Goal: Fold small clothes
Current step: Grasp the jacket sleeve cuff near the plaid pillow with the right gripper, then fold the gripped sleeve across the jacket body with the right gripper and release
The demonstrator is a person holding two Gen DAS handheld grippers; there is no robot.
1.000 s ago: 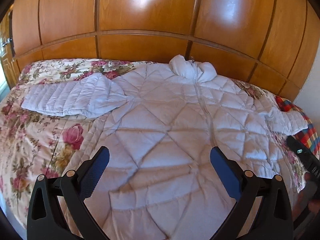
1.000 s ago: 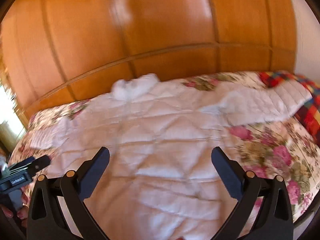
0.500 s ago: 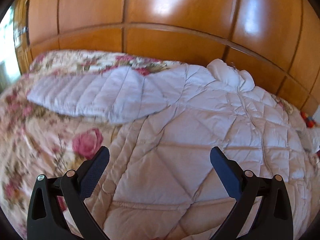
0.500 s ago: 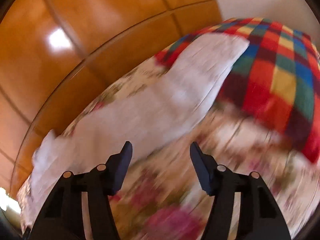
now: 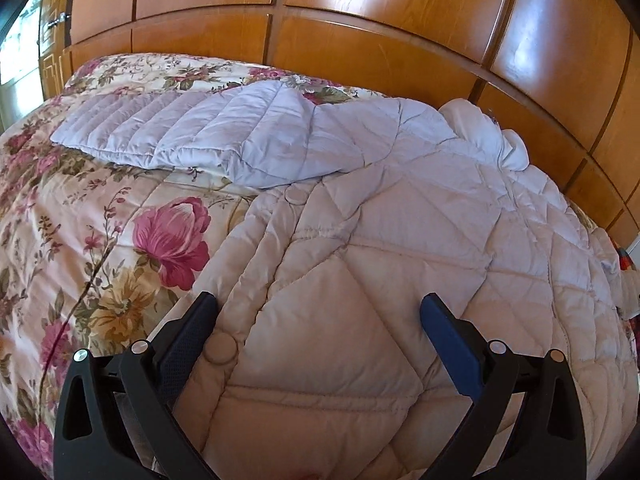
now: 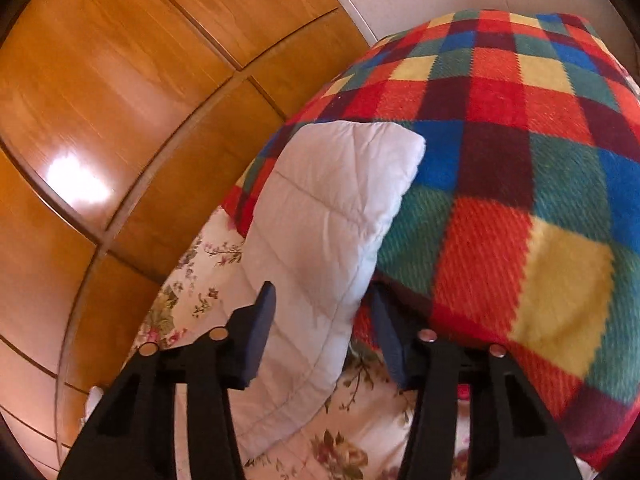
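A wall of glossy wooden panels (image 5: 360, 20) fills the top of the left wrist view and the upper left of the right wrist view. Below it lies a bed under a floral bedspread (image 5: 80, 240), and spread flat across that, taking the centre and right of the left wrist view, is the white quilted jacket (image 5: 400, 220), its one sleeve stretched toward the upper left and its collar bunched at the upper right. In the right wrist view a bright checked blanket (image 6: 520, 160) covers the right side, and the jacket's other sleeve (image 6: 320, 220) runs from the lower centre up onto it. The left gripper (image 5: 318, 322) hangs at the bottom of its frame, jaws spread wide over the jacket's hem, gripping nothing. The right gripper (image 6: 322, 316) is closing, the sleeve between its fingers, not visibly pinched yet.
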